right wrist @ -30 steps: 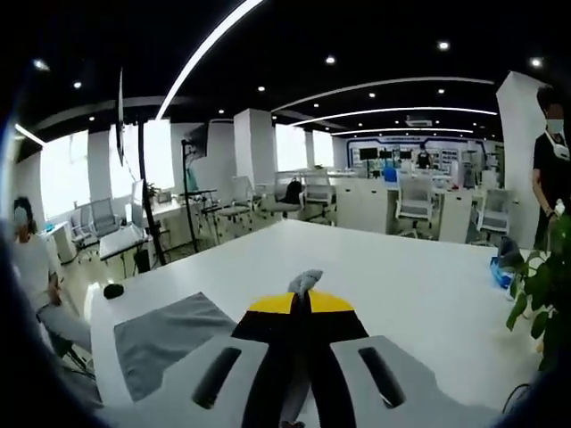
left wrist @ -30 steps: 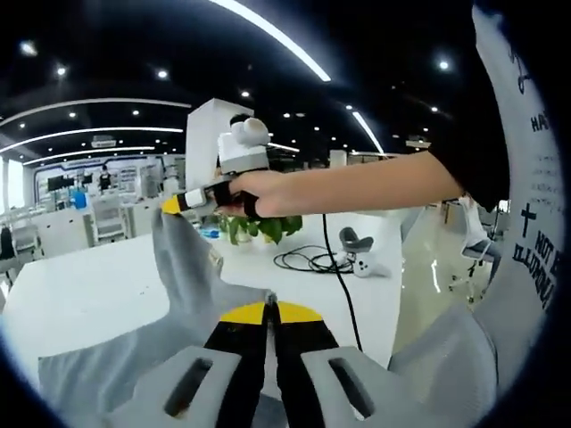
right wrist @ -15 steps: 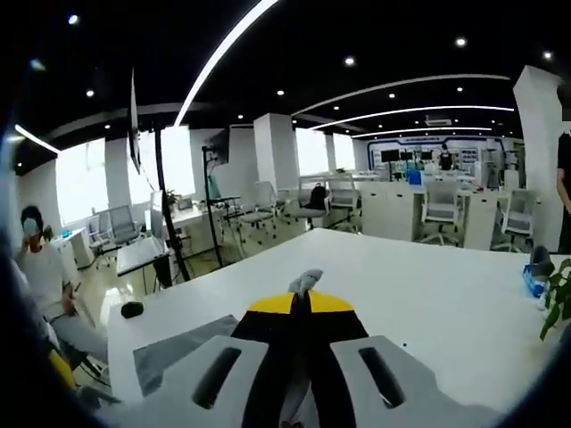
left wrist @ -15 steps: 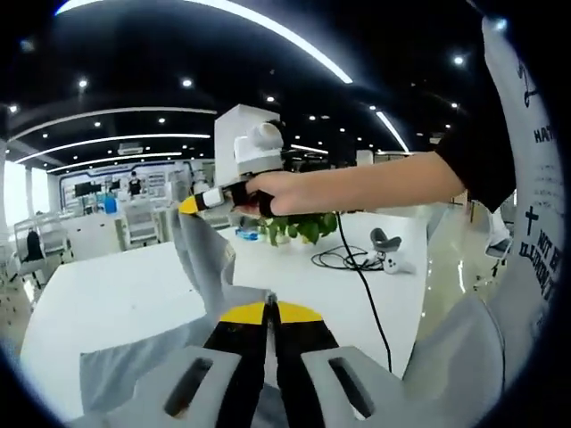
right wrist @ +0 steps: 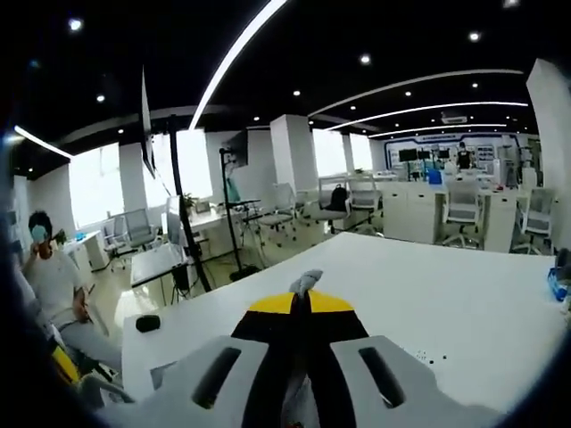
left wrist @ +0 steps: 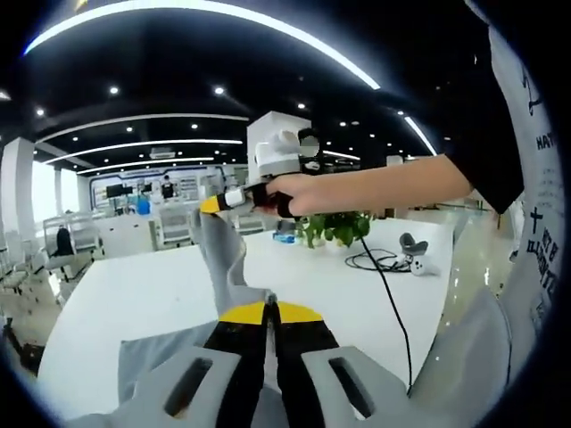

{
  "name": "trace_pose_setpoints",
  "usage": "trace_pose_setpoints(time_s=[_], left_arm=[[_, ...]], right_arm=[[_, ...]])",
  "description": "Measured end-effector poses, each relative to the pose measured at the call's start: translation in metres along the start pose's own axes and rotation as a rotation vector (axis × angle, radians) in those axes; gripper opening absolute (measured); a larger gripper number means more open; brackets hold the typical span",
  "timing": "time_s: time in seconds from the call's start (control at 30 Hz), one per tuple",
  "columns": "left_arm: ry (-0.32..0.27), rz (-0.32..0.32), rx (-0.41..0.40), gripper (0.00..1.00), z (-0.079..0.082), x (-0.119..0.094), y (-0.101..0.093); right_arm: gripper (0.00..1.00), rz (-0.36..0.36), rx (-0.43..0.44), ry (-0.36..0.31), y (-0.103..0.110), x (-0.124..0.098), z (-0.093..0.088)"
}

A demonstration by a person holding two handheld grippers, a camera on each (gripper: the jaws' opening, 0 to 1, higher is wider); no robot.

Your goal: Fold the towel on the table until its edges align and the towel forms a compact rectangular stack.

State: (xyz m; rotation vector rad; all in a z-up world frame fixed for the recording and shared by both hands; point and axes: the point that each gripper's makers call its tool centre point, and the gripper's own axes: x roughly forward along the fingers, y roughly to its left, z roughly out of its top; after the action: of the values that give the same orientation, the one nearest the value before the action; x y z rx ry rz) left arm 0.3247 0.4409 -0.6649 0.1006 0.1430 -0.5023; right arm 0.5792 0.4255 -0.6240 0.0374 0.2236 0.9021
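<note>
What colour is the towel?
The towel is plain grey. It shows best in the left gripper view, hanging from the right gripper.

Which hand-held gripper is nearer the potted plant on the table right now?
Right. The right hand-held gripper holds the towel up just beside the potted plant; the left hand-held gripper grips the towel farther back.

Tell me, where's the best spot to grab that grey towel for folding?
Best at its corners, coming in along the edge, judging by the frames: the towel is thin, limp cloth, so the corners fit between shut fingers. Here the left gripper and right gripper each pinch one, and the cloth hangs stretched between them above the white table.
</note>
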Motion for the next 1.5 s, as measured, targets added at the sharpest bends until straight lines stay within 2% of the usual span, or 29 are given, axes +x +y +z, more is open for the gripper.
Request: trace_pose_setpoints(time_s=[0.33,0.53,0.8,0.97,1.23,1.5], left_arm=[[0.011,0.105,-0.043,0.02,-0.021,-0.038,0.037],[0.003,0.168,-0.108,0.02,-0.038,-0.055,0.059],[-0.006,0.211,-0.170,0.02,-0.052,-0.066,0.069],[-0.043,0.262,-0.212,0.02,-0.057,-0.074,0.078],[-0.035,0.407,-0.305,0.02,-0.083,-0.089,0.097],[-0.016,0.464,-0.344,0.02,-0.109,-0.092,0.107]], right_arm=[[0.01,0.031,0.045,0.022,0.027,0.038,-0.010],[0.01,0.042,0.043,0.053,0.043,0.056,-0.021],[0.01,0.075,0.016,0.096,0.066,0.079,-0.029],[0.01,0.087,0.002,0.123,0.077,0.091,-0.037],[0.01,0.093,-0.009,0.165,0.087,0.120,-0.059],[0.01,0.103,-0.002,0.221,0.089,0.144,-0.091]])
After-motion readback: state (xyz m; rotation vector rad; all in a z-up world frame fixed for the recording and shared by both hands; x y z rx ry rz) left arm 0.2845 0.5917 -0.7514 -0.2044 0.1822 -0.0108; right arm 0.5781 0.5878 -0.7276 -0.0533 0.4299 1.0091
